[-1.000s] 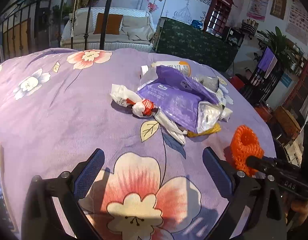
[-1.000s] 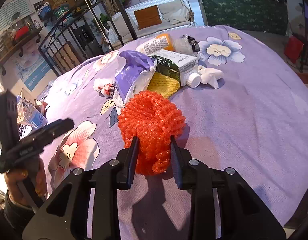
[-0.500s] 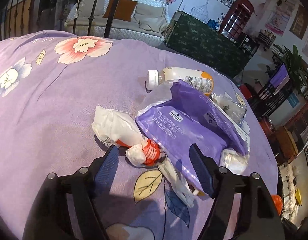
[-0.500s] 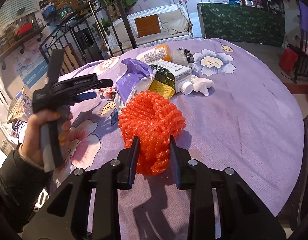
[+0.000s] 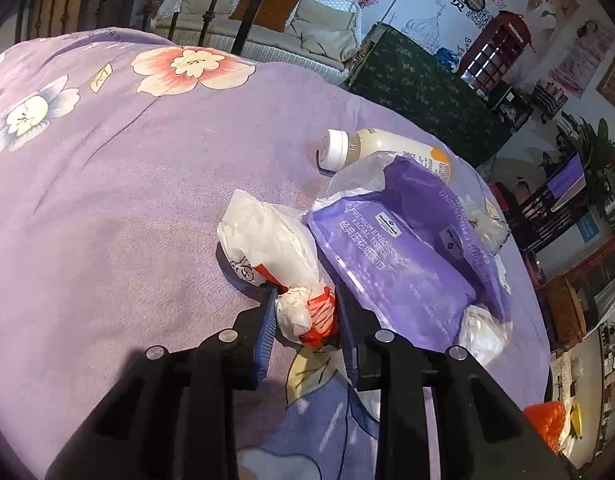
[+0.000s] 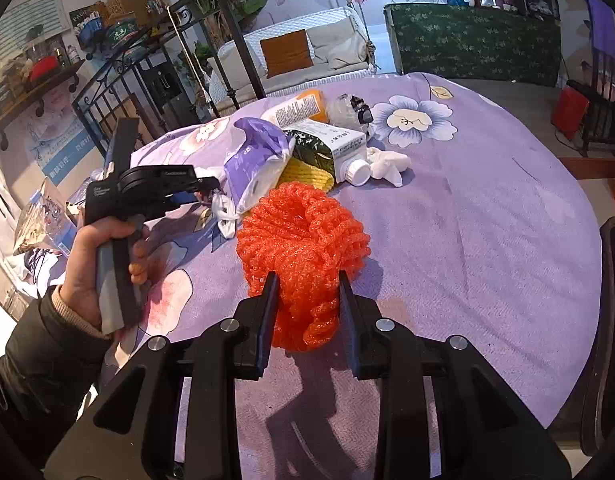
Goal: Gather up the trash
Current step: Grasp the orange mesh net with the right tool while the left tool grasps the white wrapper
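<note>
Pinching the knotted neck of the crumpled white wrapper (image 5: 275,248) beside the purple tissue pack (image 5: 391,268) on the tabletop (image 5: 107,200), the left gripper (image 5: 305,312) fingers grasp light, soft, crushable plastic, while the right gripper (image 6: 305,300) fingers squeeze springy orange foam netting (image 6: 303,240).

Soft daylight, sharp focus mid-frame; fisheye bending and black vignette at edges (left view dimmer).
</note>
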Motion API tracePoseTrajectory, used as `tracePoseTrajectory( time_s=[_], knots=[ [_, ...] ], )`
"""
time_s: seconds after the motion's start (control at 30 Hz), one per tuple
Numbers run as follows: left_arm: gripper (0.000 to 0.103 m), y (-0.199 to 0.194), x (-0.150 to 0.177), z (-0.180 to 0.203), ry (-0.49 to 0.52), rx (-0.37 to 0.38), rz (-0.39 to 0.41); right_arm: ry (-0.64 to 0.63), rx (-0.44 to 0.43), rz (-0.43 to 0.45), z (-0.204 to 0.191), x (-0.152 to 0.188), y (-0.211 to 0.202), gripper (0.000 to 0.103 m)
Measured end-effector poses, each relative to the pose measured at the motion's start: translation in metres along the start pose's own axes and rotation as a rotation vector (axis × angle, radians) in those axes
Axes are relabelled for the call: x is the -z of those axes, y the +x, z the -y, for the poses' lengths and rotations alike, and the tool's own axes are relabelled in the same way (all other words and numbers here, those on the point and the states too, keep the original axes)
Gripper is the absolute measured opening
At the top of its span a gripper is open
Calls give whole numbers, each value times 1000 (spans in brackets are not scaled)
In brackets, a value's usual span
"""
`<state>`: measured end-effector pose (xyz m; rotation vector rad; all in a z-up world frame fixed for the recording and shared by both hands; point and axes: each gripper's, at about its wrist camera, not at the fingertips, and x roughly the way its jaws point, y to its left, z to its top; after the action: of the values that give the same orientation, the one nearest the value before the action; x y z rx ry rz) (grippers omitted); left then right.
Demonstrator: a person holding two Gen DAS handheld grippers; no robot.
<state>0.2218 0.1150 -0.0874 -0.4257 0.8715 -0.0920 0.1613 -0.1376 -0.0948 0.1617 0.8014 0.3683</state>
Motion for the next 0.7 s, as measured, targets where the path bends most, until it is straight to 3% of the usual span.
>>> tracePoseTrajectory(
  time_s=[0.17,0.33,0.7],
  knots=[
    [28,-50,25,9,55,28,61,-11,5,19,0,2,-6,29],
    [28,-89,45,42,139,42,125,-8,8,35,1,4,-14,29],
    [28,-103,82,107,291,145,112,-2,55,81,12,7,-38,29]
  ],
)
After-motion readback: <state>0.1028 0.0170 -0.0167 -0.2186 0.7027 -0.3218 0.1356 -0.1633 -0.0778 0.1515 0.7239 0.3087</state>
